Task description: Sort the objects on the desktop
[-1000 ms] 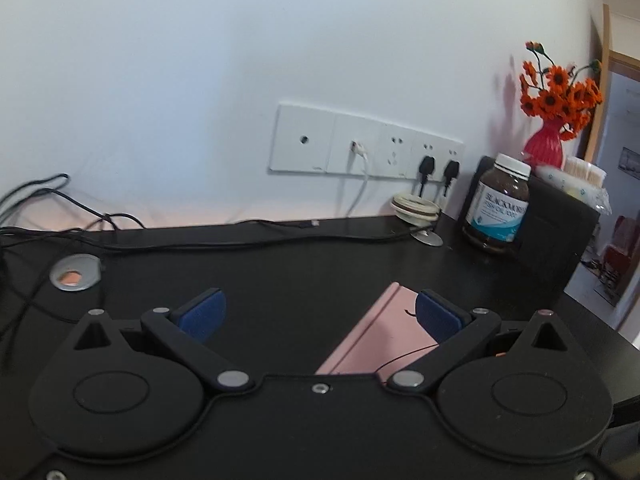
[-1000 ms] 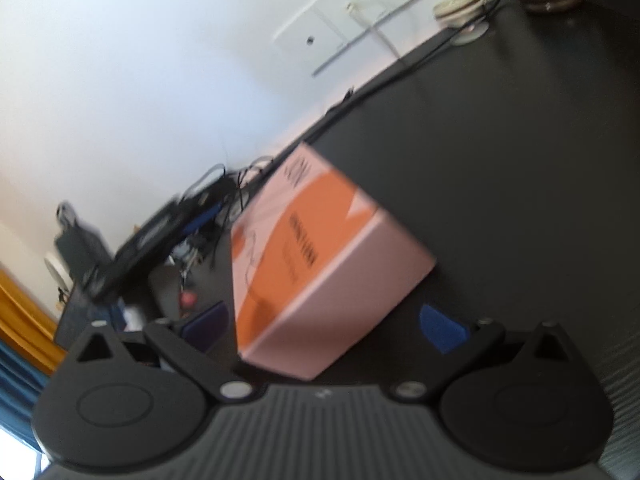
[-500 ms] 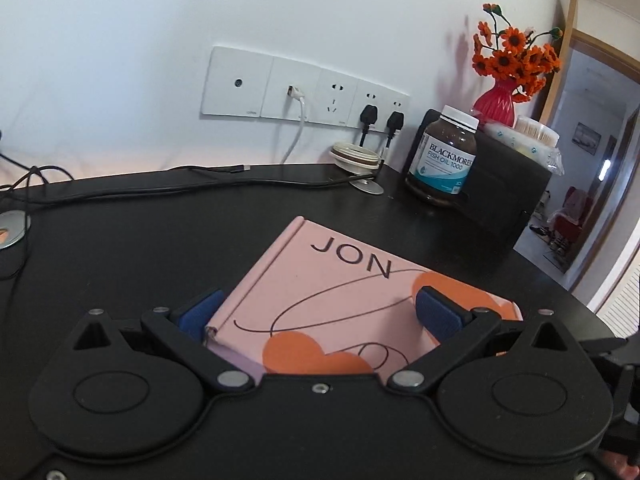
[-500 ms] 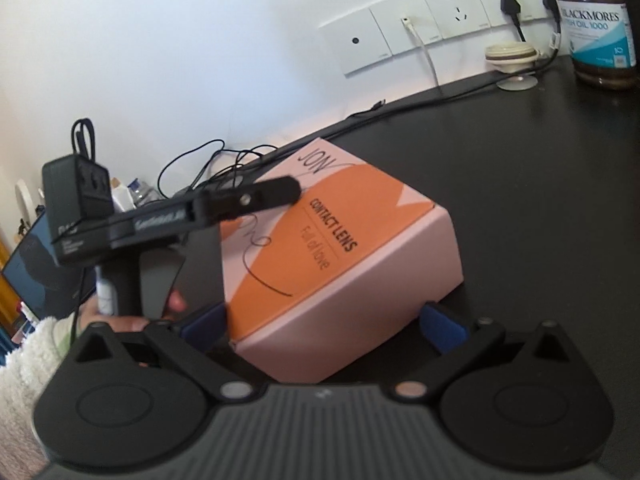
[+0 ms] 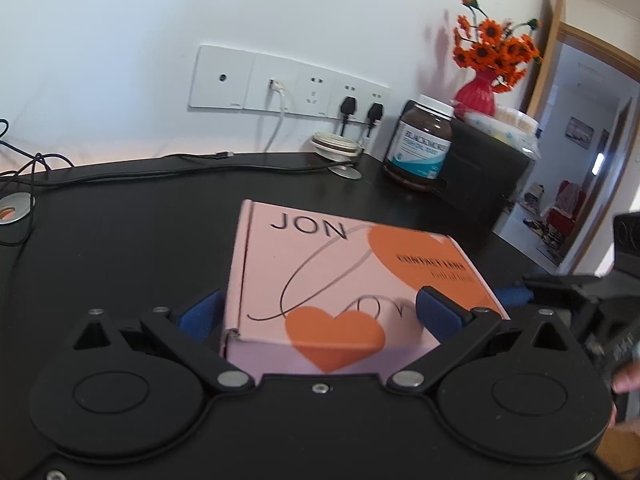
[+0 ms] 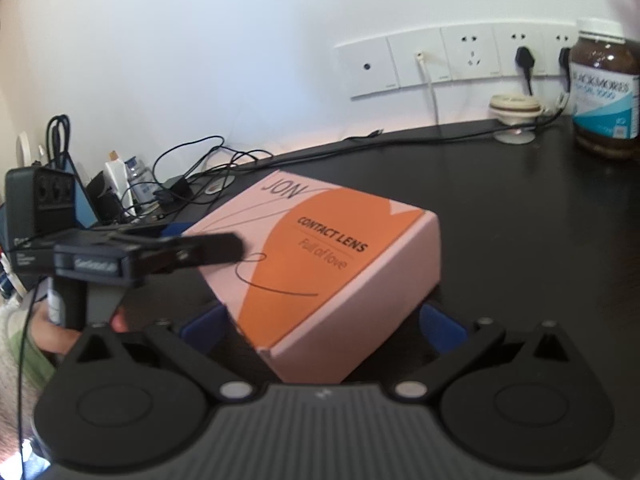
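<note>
A matte pink cardboard box (image 5: 336, 280) printed with orange hearts lies flat on the smooth black desk (image 5: 120, 232), framed by the spread blue-padded jaws of both the left gripper (image 5: 320, 312) and right gripper (image 6: 322, 324), neither visibly pinching it.

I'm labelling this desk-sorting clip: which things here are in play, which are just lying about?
In play: pink box; left tongs and right tongs, both open around it.
Lying about: supplement jar; flower vase; wall sockets; cables.
</note>
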`<action>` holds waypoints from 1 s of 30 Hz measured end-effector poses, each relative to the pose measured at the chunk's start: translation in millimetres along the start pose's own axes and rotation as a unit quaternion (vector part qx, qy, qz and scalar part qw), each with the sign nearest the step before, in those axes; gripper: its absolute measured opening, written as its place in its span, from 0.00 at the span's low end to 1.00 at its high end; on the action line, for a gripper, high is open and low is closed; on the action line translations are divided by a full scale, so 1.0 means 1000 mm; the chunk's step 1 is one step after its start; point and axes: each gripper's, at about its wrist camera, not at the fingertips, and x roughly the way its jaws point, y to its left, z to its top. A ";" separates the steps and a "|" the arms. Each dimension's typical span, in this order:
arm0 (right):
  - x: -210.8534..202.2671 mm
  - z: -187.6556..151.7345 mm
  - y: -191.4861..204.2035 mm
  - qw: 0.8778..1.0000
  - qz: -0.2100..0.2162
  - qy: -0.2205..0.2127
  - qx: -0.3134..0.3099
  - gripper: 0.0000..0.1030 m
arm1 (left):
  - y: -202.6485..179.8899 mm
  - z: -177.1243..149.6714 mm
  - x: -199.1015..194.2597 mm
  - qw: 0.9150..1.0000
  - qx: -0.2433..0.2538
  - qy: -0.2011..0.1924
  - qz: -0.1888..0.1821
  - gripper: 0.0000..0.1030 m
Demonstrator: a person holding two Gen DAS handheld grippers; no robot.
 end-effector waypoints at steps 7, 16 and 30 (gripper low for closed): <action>-0.012 0.002 -0.024 0.999 -0.029 -0.015 0.015 0.99 | 0.006 -0.002 -0.013 0.999 0.008 -0.042 0.008 1.00; -0.001 0.009 -0.021 1.000 -0.002 -0.003 -0.029 0.99 | -0.010 -0.009 0.002 1.000 0.016 -0.012 -0.013 1.00; 0.027 0.032 -0.019 0.998 0.008 0.016 -0.067 0.99 | -0.036 -0.010 -0.006 0.988 0.110 -0.055 0.094 1.00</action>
